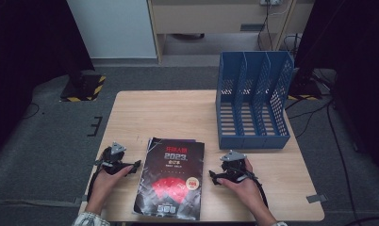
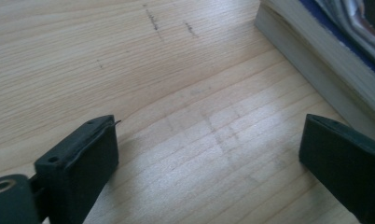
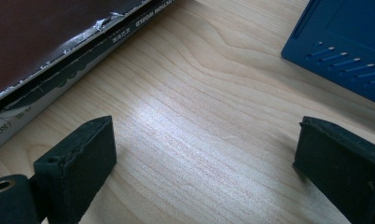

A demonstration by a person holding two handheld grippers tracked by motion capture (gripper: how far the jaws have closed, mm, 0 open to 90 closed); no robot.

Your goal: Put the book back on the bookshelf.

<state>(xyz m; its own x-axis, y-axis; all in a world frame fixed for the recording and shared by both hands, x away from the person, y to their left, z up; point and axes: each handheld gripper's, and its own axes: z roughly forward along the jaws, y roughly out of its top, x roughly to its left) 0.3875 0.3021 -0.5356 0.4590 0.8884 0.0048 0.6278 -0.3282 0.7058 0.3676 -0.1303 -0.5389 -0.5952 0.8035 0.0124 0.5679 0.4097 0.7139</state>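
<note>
tools point(image 1: 131, 165) point(image 1: 215, 176) flank book point(image 1: 171, 181), spine away.

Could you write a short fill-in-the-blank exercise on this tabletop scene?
1. The thick black-covered book lies flat between the two ____.
2. The blue plastic file rack has ____ compartments.
3. The jaws of the left gripper and the right gripper stand ____, with nothing between them.
4. The rack stands on the light wooden table on the same side as the ____ gripper.

Missing words: grippers; three; open; right
</note>
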